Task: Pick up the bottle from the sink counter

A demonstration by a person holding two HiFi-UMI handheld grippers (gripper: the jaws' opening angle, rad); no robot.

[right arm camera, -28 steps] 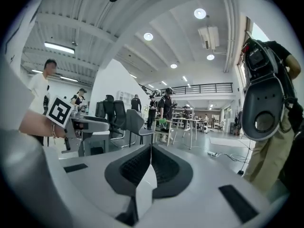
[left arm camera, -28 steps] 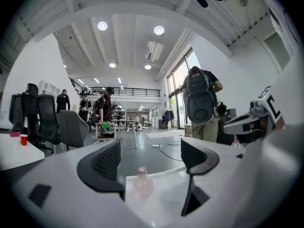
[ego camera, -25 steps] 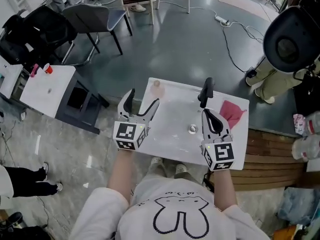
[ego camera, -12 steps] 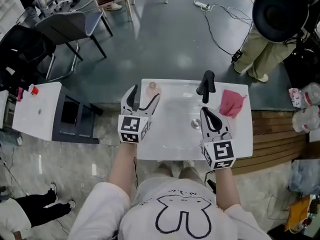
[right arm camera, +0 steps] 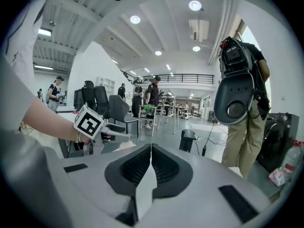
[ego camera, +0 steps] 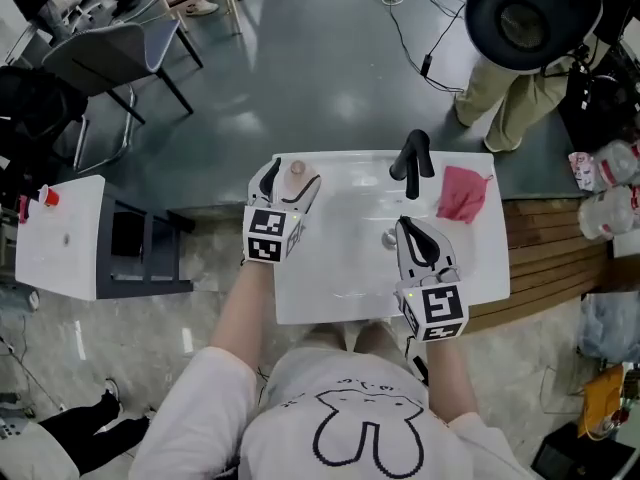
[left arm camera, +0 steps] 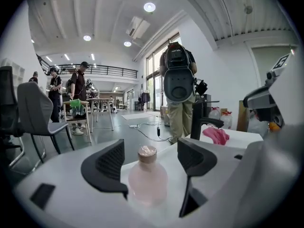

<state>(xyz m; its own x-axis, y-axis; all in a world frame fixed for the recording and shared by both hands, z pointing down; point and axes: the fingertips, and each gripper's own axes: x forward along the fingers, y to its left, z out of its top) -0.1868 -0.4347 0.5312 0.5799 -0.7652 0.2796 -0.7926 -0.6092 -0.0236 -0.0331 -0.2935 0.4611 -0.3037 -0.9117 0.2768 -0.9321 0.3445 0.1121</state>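
Observation:
A small pale pink bottle (ego camera: 297, 171) with a tan cap stands upright on the far left corner of the white sink counter (ego camera: 300, 298). My left gripper (ego camera: 288, 180) has reached around it. In the left gripper view the bottle (left arm camera: 147, 177) sits between the two black pads (left arm camera: 109, 165), with a small gap on each side. The jaws are closing. My right gripper (ego camera: 408, 226) hovers over the basin near the drain (ego camera: 388, 238), shut with nothing in it; its pads (right arm camera: 151, 148) meet.
A black faucet (ego camera: 412, 158) rises at the back of the sink, and a pink cloth (ego camera: 462, 193) lies to its right. A person in khaki trousers (ego camera: 500, 98) stands behind the counter. A white side table (ego camera: 60, 248) is at the left, a wooden pallet (ego camera: 560, 258) at the right.
My left gripper has moved forward along the counter's left edge until its jaws stand on either side of the bottle, and they have narrowed slightly. The right gripper stays shut over the basin.

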